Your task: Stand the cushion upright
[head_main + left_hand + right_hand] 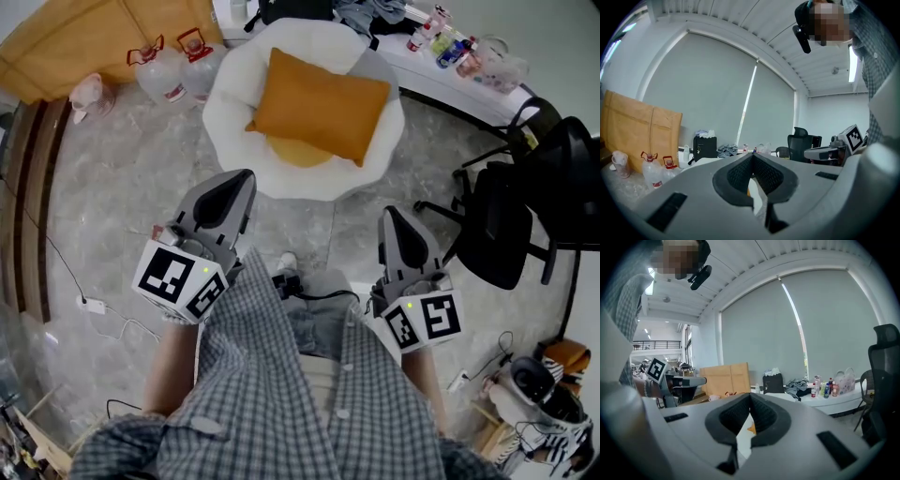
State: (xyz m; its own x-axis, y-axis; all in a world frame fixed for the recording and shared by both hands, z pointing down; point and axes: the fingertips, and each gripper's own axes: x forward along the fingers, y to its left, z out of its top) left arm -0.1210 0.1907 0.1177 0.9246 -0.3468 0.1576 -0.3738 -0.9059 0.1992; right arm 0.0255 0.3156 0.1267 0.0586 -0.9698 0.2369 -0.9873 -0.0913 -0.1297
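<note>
An orange cushion [319,103] lies flat, slightly tilted, on a round white fluffy seat [230,112], with a yellower cushion [295,152] peeking out under its near edge. Both grippers are held level in front of the person, short of the seat. My left gripper [244,176] is shut and empty, its tips close to the seat's near rim. My right gripper [388,214] is also shut and empty, farther back on the right. Along the left gripper's [752,156] shut jaws only a sliver of orange and white shows; the right gripper's [750,396] view shows the same.
Two water jugs [161,73] and a cardboard sheet [84,37] stand at the far left. A white table [422,70] with bottles [450,47] runs behind the seat. Black office chairs [511,211] stand on the right. A power strip and cable [94,306] lie on the floor at left.
</note>
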